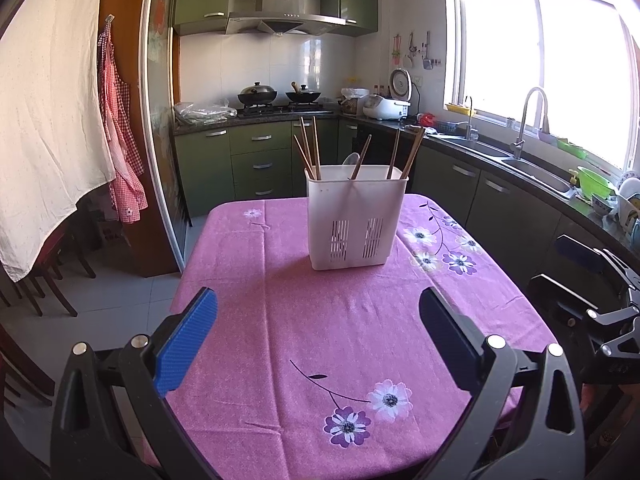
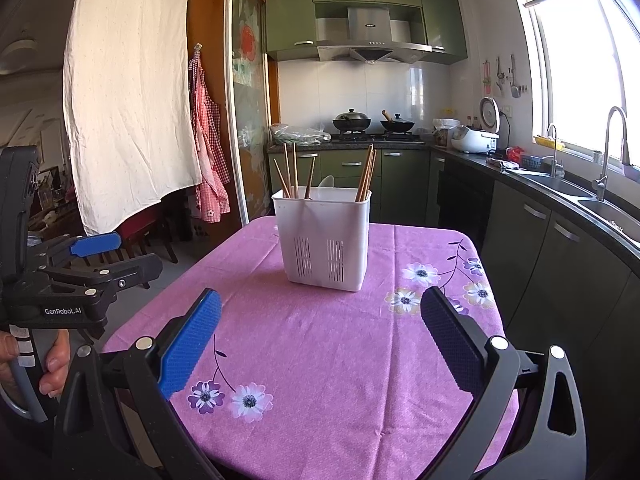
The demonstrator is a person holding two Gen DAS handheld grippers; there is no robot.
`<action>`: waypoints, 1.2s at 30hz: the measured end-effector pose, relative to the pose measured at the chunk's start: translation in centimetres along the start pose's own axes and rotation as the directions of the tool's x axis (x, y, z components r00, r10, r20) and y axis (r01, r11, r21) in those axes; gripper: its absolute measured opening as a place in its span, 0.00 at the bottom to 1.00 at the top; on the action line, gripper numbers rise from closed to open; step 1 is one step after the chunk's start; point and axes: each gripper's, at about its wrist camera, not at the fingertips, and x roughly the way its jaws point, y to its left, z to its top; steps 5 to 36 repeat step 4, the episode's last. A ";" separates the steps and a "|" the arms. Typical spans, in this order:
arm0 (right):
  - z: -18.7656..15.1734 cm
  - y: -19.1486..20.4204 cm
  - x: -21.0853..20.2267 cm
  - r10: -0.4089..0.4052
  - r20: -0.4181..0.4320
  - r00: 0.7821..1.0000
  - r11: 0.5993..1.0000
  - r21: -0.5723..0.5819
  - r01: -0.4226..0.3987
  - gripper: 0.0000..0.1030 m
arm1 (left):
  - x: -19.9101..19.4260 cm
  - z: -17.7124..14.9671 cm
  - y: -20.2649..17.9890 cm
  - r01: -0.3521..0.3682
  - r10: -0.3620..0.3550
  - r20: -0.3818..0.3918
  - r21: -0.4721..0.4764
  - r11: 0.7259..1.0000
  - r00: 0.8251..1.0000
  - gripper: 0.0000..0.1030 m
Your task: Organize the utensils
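A white utensil holder [image 1: 354, 220] stands upright on the desk [image 1: 280, 320], toward the far side and close to the middle. The desk has a pink cloth with purple and white flowers [image 1: 368, 412] on it. The holder has small slots low on its near wall.

Wooden chopsticks [image 1: 308, 148] stick up out of the holder. A few lean together at the left end, one stands near the middle, and more lean at the right end [image 1: 408, 152]. A pale spoon [image 1: 351, 159] peeks just over the far rim; only its top shows.

The left hand-held gripper [image 1: 318, 316] is wide open and holds nothing. It hangs over the near part of the desk, well apart from the holder. Its blue pad [image 1: 188, 344] is on the left.

The right hand-held gripper [image 2: 320, 316] is wide open too and holds nothing. It is also over the near part of the desk, apart from the holder [image 2: 324, 236]. In the right wrist view the left hand-held gripper [image 2: 116, 252] shows at the left edge, with the person's fingers [image 2: 56, 360] around its handle.

Behind the desk are green cupboards [image 1: 260, 160], a stove with two black woks [image 1: 256, 94], a white rice cooker [image 1: 386, 106], and a sink with a tall tap [image 1: 528, 120] on the right under a bright window. A white sheet [image 1: 52, 100] and a red checked apron [image 1: 120, 132] hang on the left.
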 end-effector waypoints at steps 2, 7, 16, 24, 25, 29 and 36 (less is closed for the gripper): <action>-0.2 -0.2 0.3 -0.001 -0.010 1.000 1.000 0.004 0.001 0.95 | 0.6 -0.1 0.2 0.001 -0.001 -0.017 -0.005 1.000 1.000 0.93; -0.3 -0.5 0.9 -0.005 -0.022 1.000 1.000 0.009 0.005 0.95 | 1.5 -0.1 0.4 -0.006 0.006 -0.030 -0.010 1.000 1.000 0.93; -0.3 -0.5 0.9 -0.005 -0.022 1.000 1.000 0.009 0.005 0.95 | 1.5 -0.1 0.4 -0.006 0.006 -0.030 -0.010 1.000 1.000 0.93; -0.3 -0.5 0.9 -0.005 -0.022 1.000 1.000 0.009 0.005 0.95 | 1.5 -0.1 0.4 -0.006 0.006 -0.030 -0.010 1.000 1.000 0.93; -0.3 -0.5 0.9 -0.005 -0.022 1.000 1.000 0.009 0.005 0.95 | 1.5 -0.1 0.4 -0.006 0.006 -0.030 -0.010 1.000 1.000 0.93; -0.3 -0.5 0.9 -0.005 -0.022 1.000 1.000 0.009 0.005 0.95 | 1.5 -0.1 0.4 -0.006 0.006 -0.030 -0.010 1.000 1.000 0.93; -0.3 -0.5 0.9 -0.005 -0.022 1.000 1.000 0.009 0.005 0.95 | 1.5 -0.1 0.4 -0.006 0.006 -0.030 -0.010 1.000 1.000 0.93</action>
